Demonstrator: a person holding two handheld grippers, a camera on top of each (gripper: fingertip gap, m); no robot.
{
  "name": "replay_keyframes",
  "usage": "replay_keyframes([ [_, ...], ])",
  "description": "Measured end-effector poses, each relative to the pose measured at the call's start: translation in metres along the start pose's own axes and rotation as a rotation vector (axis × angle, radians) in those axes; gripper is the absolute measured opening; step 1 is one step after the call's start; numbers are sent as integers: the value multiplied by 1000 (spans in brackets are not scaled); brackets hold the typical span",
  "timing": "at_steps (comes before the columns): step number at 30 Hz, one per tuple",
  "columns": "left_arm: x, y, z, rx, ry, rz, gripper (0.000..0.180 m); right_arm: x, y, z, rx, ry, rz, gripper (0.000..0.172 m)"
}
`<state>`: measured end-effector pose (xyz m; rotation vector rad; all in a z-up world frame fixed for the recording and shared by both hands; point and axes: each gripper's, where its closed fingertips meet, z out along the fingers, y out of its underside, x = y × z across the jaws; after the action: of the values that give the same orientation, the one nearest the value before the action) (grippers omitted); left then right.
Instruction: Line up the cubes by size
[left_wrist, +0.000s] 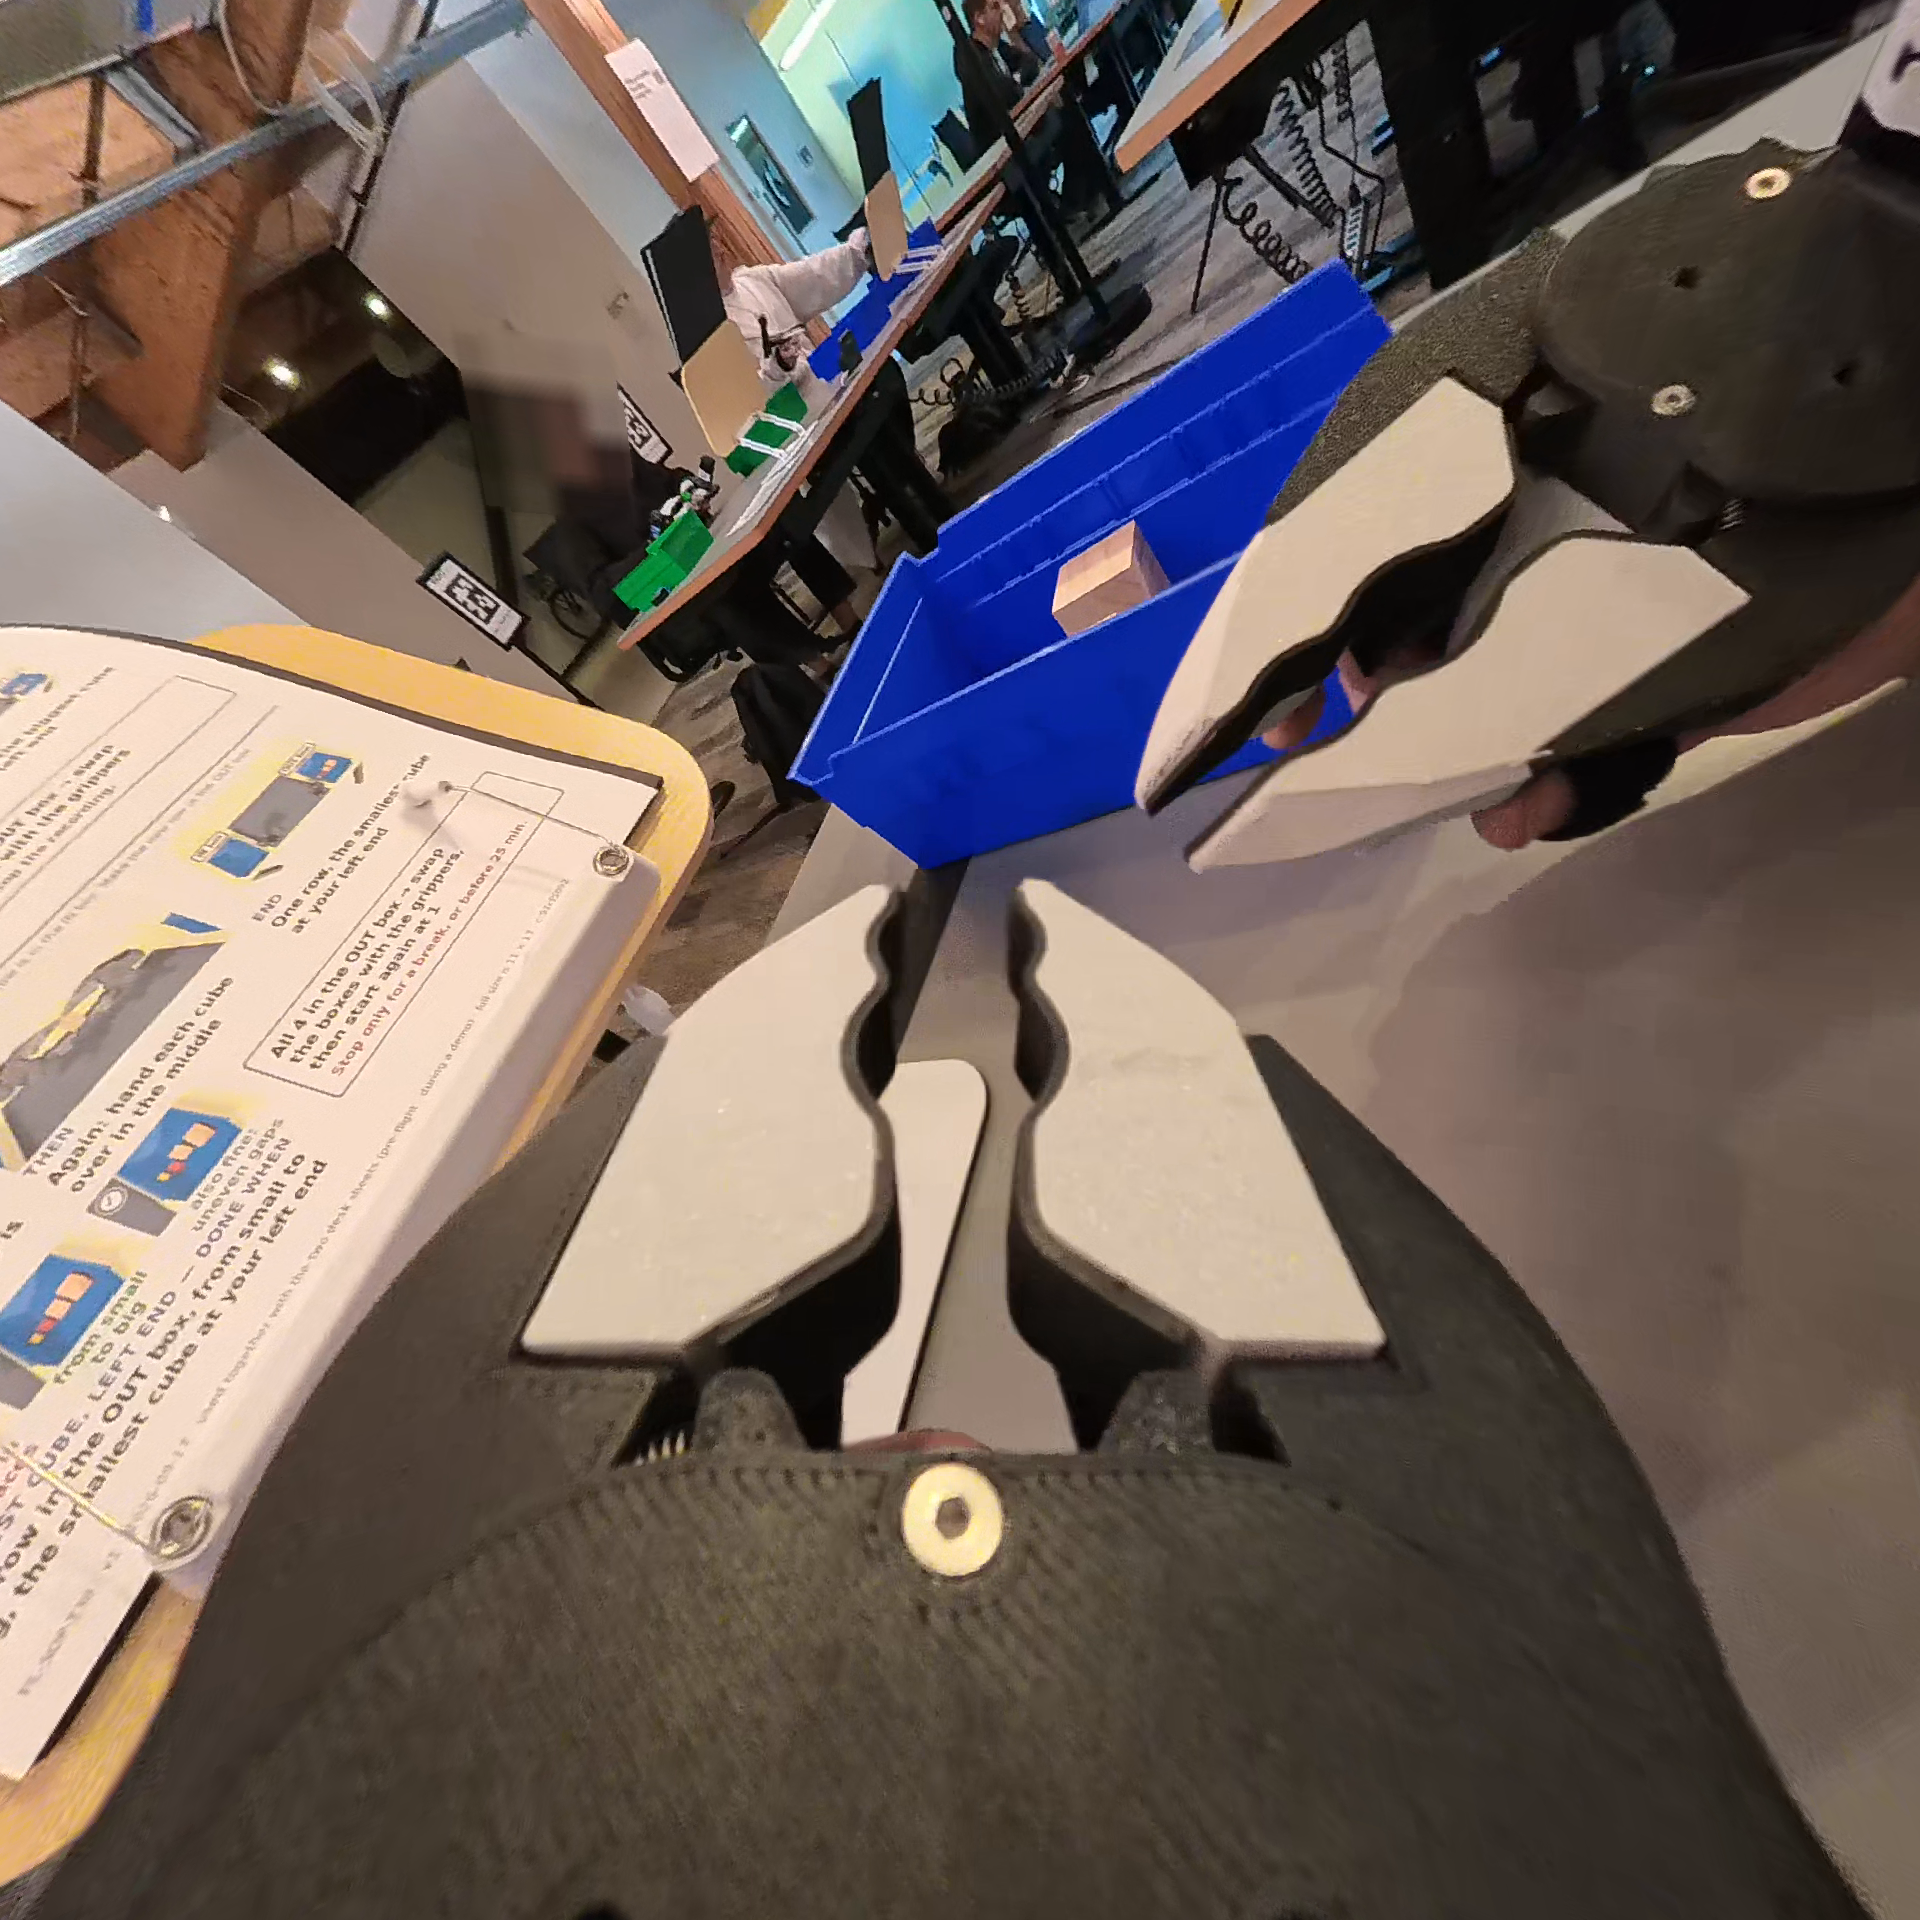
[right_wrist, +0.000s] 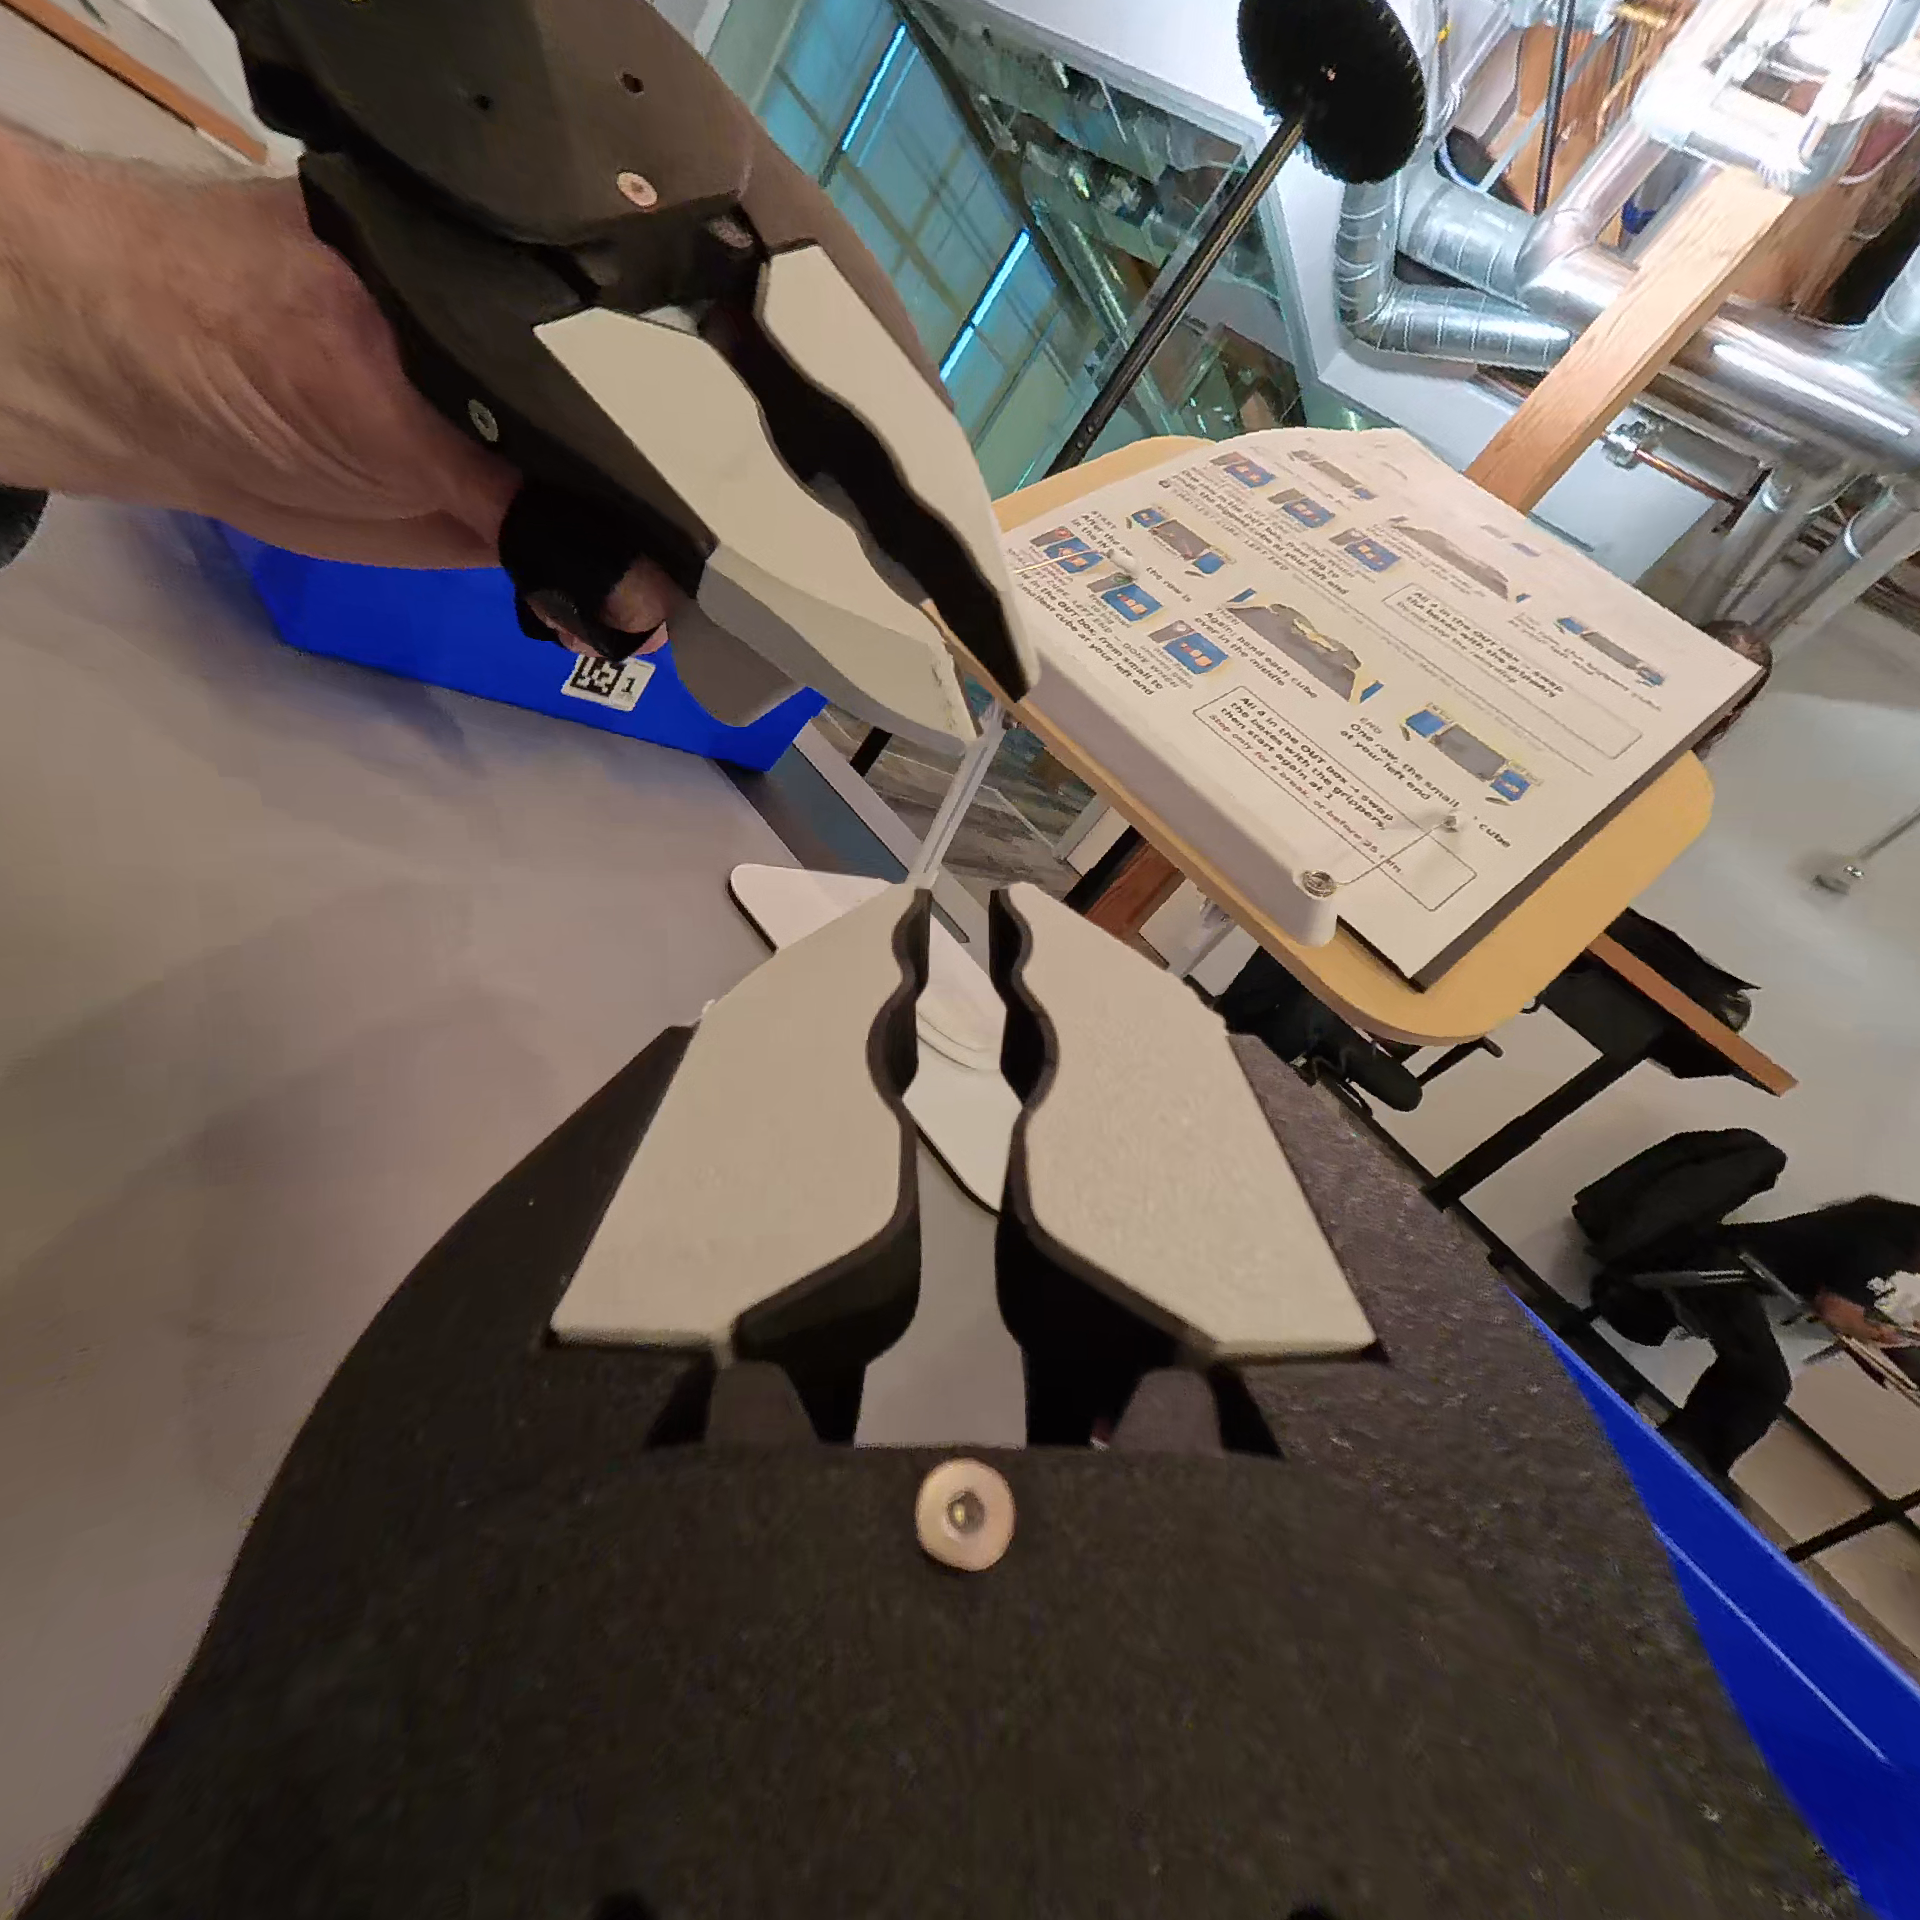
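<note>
One pale wooden cube (left_wrist: 1110, 590), square-edged, sits inside the blue bin (left_wrist: 997, 727) on the worktop (left_wrist: 1558, 1039). The left gripper (left_wrist: 956, 914) and right gripper (right_wrist: 951, 914) are both narrowed on nothing.

Grey bench (left_wrist: 1558, 1039) carries a blue bin (left_wrist: 1018, 748) at its far edge in the left wrist view, a second blue bin (right_wrist: 436, 623) with a square marker tag in the right wrist view, and a white flat stand base (right_wrist: 810, 894).
</note>
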<state>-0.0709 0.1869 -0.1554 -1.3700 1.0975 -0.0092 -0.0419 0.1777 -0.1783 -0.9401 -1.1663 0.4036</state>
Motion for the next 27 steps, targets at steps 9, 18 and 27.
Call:
replay_keyframes([
  [9, -16, 10, -10, -80, -65, 52, 30, 2, 6, -2, -38, 17, -66, 13],
  [18, -86, 46, -135, -205, -428, -81, 45, 23, -14, -15, -37, 77, -71, 20],
  [27, -52, 92, -155, -212, -547, -264, 62, 9, -3, -11, -52, 31, -4, 26],
])
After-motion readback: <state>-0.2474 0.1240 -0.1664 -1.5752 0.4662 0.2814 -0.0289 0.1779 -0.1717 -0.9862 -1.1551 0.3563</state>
